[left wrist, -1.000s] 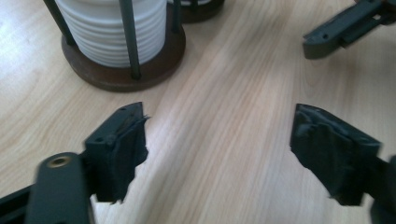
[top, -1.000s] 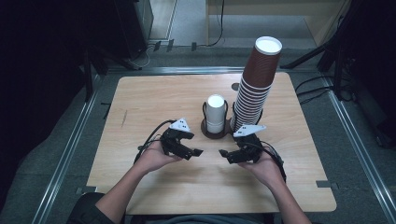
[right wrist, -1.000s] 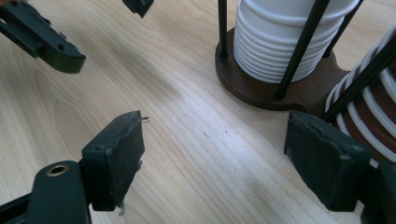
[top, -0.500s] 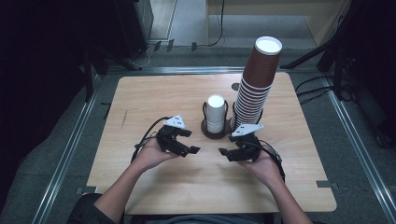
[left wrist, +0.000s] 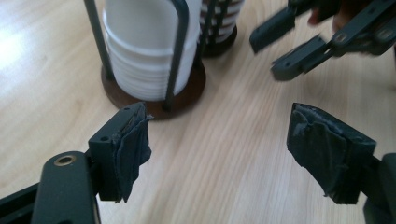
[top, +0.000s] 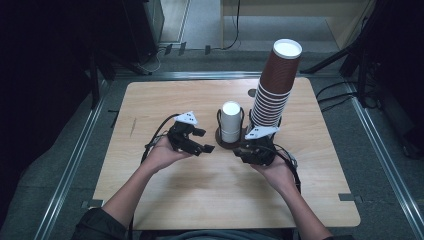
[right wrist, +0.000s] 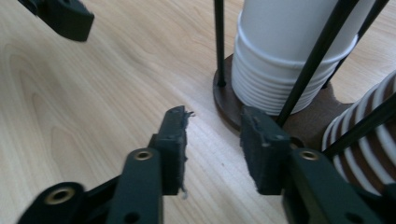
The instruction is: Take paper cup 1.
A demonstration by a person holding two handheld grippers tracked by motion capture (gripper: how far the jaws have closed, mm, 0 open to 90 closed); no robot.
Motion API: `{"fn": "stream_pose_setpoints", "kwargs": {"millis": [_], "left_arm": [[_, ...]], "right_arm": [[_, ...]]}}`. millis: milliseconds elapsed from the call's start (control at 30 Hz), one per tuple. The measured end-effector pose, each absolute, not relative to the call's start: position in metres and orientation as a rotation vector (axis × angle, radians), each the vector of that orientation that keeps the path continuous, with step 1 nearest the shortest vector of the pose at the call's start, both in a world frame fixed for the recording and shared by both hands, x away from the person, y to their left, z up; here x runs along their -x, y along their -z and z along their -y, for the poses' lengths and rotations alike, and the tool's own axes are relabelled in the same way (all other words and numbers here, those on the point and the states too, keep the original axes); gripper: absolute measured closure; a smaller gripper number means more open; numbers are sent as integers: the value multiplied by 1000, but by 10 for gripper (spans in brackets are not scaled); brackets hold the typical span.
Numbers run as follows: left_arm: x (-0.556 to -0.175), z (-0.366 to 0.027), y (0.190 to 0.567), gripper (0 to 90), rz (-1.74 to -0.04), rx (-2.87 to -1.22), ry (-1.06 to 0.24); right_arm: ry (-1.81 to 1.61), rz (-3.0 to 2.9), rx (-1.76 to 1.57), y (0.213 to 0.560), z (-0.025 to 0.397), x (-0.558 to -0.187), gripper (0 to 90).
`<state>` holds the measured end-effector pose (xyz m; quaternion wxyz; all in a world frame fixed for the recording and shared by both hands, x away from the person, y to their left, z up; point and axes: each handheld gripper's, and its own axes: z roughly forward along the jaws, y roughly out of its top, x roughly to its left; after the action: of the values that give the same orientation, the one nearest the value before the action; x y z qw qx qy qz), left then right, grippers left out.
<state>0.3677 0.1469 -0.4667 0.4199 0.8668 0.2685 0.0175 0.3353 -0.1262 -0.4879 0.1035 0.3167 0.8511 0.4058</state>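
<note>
Left gripper (top: 200,145) fingers wide, right gripper (top: 245,148) fingers narrower, flanking white cups (top: 231,121).

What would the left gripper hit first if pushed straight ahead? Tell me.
Probably the wire holder around the white cups, or its brown base, which lie just ahead of the open left gripper. They sit left of its midline, so the left jaw would likely touch first; depth is uncertain.

The left gripper (left wrist: 219,135) is hovering with jaws wide apart over the table (left wrist: 224,168), facing white cups (left wrist: 149,51) in a rack (left wrist: 180,42); the right gripper (left wrist: 299,44) is showing upper right.
</note>
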Motion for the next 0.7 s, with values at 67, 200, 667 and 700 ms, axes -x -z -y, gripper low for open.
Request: {"fn": "stream_pose_setpoints", "kwargs": {"millis": [67, 200, 667, 700], "left_arm": [[-376, -145, 460, 209, -670, -2177, -50], [-383, -141, 452, 211, -659, -2181, -57], [-414, -113, 416, 228, -583, -2237, -112], [-417, -111, 414, 228, -581, -2232, -110]], "right_arm": [[-1175, -2496, -951, 487, 122, -339, 680], [-1148, -2446, -956, 489, 115, -341, 752], [-1133, -2399, -1034, 495, 100, -356, 868], [-1130, -2402, -1035, 495, 100, -357, 867]]}}
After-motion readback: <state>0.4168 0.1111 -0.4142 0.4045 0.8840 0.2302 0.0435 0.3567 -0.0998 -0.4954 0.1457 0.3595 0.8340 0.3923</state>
